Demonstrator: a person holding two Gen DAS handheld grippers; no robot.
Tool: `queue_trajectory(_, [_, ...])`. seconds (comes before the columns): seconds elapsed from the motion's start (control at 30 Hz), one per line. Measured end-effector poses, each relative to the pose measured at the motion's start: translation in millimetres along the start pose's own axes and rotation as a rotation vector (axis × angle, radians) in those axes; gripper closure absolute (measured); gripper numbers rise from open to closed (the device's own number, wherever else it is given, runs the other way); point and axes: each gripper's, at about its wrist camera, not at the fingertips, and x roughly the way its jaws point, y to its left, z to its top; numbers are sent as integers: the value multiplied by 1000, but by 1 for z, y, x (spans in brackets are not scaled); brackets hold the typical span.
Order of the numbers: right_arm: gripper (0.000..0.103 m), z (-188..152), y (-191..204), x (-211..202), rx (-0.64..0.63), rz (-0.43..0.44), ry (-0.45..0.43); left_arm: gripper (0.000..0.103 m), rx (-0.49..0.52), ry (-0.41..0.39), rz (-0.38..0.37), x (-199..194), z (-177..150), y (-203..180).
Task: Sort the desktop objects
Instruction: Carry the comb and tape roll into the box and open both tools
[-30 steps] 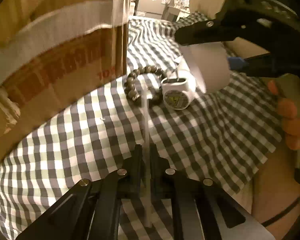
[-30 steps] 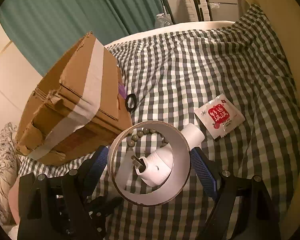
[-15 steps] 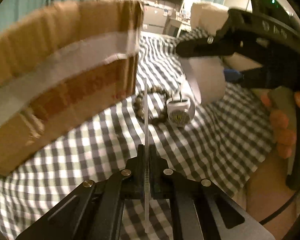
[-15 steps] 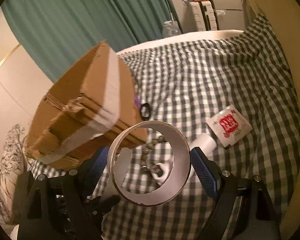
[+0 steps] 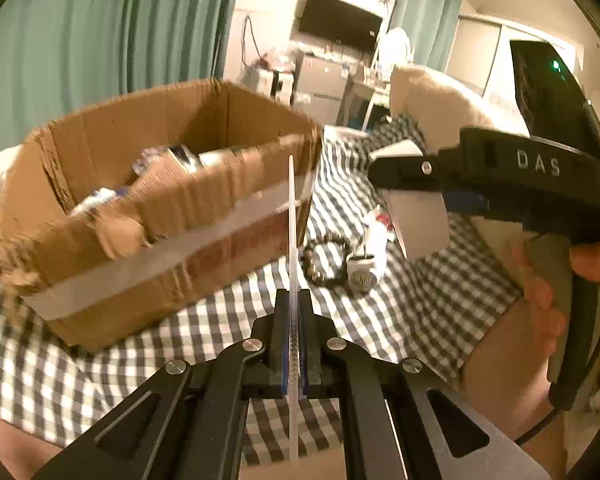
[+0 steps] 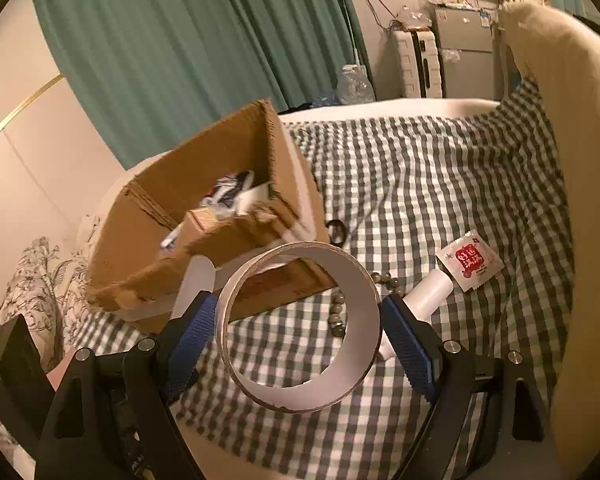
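Observation:
My left gripper [image 5: 295, 300] is shut on a thin translucent plastic strip [image 5: 291, 216], seen edge-on and sticking out toward the open cardboard box [image 5: 172, 216]. In the right wrist view the strip's rounded end [image 6: 194, 280] shows beside the box [image 6: 140, 240]. My right gripper [image 6: 300, 324] is shut on a white cardboard tape ring [image 6: 300, 396], blue pads [image 6: 192, 328] pressing both sides. The ring [image 5: 420, 220] hangs to the right of the box, held above the checked cloth. On the cloth lie a bead bracelet [image 5: 320, 264], a white plug [image 5: 364, 268] and a red sachet [image 6: 470, 264].
The box holds several items, among them a small carton [image 6: 204, 220]. A black loop [image 6: 336, 232] lies by the box's far corner. The checked cloth [image 6: 440, 184] covers a bed, with a cream pillow [image 6: 572, 92] on the right and teal curtains behind. A hand [image 5: 540, 304] grips the right tool's handle.
Both grippers have risen with their loads. The box's open top and contents have come into view. The bracelet and plug now sit lower and farther off.

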Motion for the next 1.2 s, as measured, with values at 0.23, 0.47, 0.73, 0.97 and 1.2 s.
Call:
queue_trajectory(0.23, [19,1,32,-33,-60,-5,-43,100,-18,-81,6,-33,17,5])
queue_trajectory(0.47, [19,16,55,-50,-127,-12,-73,100,-16,-135,19,-51,36,9])
queue_trajectory(0.73, [19,37,76,-46,-192,0,-96,100,-3,-185,66,-65,67,26])
queue_trajectory(0.97, [19,61,88,-22,-225,20,-92,100,-13,-181,100,-51,88,50])
queue_trajectory(1.2, [19,90,98,13,-236,36,-83,100,-23,-167,105,-25,114,76])
